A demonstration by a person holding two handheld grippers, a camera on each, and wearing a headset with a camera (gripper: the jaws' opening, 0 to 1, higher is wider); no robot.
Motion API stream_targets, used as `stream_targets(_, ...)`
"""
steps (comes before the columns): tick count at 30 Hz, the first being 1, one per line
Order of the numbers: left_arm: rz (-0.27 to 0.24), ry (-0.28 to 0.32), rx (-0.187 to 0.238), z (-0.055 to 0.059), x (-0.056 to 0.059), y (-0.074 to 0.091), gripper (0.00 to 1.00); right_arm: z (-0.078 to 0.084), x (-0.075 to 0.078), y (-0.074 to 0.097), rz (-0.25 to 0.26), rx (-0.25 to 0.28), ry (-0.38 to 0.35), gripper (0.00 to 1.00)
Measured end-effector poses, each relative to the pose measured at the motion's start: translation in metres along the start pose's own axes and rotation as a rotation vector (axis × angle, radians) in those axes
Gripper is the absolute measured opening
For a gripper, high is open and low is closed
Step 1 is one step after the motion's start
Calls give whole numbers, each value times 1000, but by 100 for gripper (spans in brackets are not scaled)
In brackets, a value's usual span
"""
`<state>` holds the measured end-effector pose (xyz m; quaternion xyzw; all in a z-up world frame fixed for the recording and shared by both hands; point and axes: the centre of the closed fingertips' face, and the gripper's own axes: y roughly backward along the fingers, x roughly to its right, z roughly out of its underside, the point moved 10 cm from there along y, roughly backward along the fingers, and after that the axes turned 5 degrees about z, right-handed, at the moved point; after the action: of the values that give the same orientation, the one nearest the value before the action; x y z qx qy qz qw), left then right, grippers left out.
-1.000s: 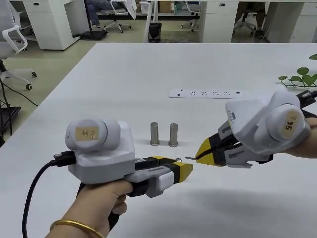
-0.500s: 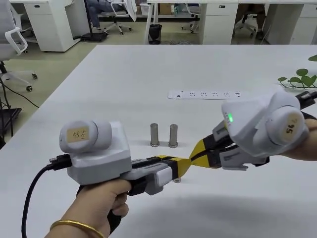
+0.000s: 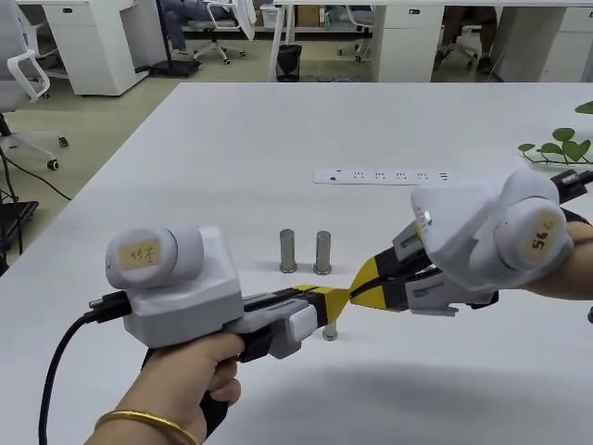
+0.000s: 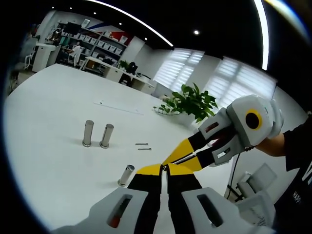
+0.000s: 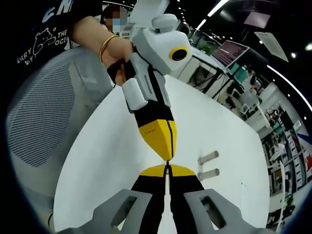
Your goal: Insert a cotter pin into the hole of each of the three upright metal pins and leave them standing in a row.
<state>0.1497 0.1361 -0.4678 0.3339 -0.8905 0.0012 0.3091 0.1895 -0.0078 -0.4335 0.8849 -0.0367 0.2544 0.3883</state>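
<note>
The cotter pin (image 4: 182, 159) is pinched in the closed right gripper (image 5: 166, 168), up in the air, and the left gripper (image 4: 164, 169), closed too, meets its tip. The third pin (image 3: 329, 332) sits on the table (image 3: 232, 167) just below, near the first pin (image 3: 288, 251) and second pin (image 3: 322, 252). I think a bump could knock it over, or the thin cotter pin could slip out.
</note>
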Motion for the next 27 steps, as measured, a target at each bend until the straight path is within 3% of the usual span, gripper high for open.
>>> stream_targets(12,3,4,57,-2,-2,-1,0,-1,4,3,36,8,-7,0)
stream_targets(20,15,-30,48,-2,-2,1,0,-1,1,3,45,17,-13,0)
stream_targets(27,32,-101,20,-2,-1,2,0,-2,-1,3,42,19,-28,0)
